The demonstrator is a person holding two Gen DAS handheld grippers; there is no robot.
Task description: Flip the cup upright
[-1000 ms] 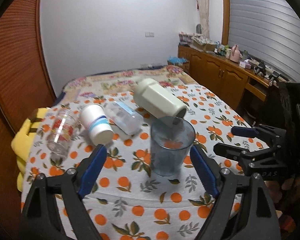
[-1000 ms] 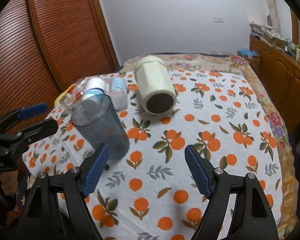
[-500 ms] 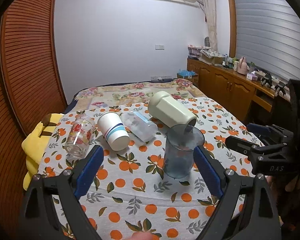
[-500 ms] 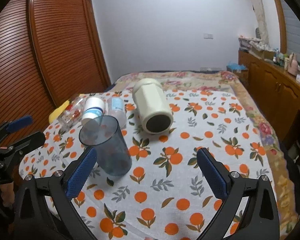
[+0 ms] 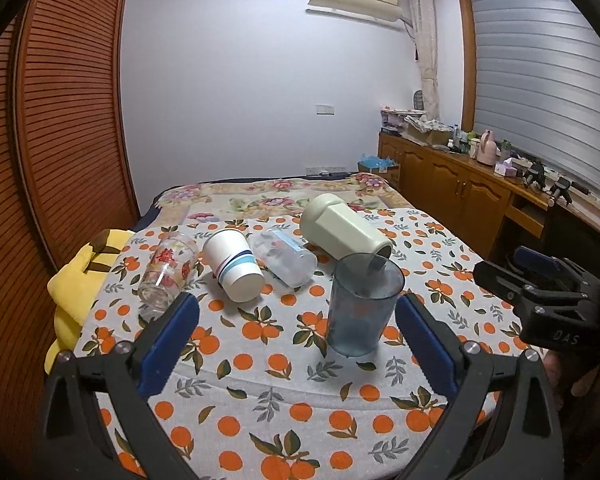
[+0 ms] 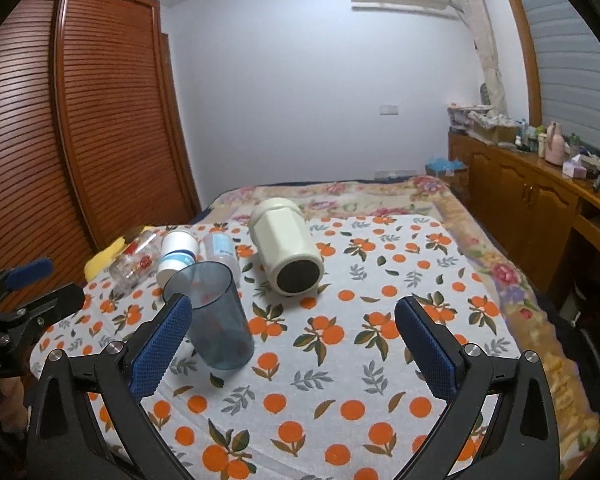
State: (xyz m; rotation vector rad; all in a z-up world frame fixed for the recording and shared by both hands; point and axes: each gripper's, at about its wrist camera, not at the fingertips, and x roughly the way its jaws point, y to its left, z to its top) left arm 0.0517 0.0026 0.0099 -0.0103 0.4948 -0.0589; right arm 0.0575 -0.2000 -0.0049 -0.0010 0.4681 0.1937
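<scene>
A translucent blue cup [image 5: 360,306] stands upright, mouth up, on the orange-print cloth; it also shows in the right wrist view [image 6: 216,318]. A cream faceted cup [image 5: 342,230] [image 6: 286,248], a clear plastic cup [image 5: 284,256], a white striped paper cup [image 5: 234,264] and a printed glass [image 5: 166,274] lie on their sides behind it. My left gripper [image 5: 296,338] is open and empty, pulled back from the blue cup. My right gripper [image 6: 294,344] is open and empty, with the blue cup by its left finger.
The orange-print cloth [image 6: 380,312] covers a bed with a floral blanket behind. A yellow cloth [image 5: 74,280] lies at the left edge. A slatted wooden wardrobe [image 5: 60,120] stands left, a wooden sideboard [image 5: 460,188] right. My right gripper shows in the left wrist view [image 5: 540,280].
Both grippers have pulled back and tilted up from the cups. The blue cup stays upright where it stood. Nothing else moved.
</scene>
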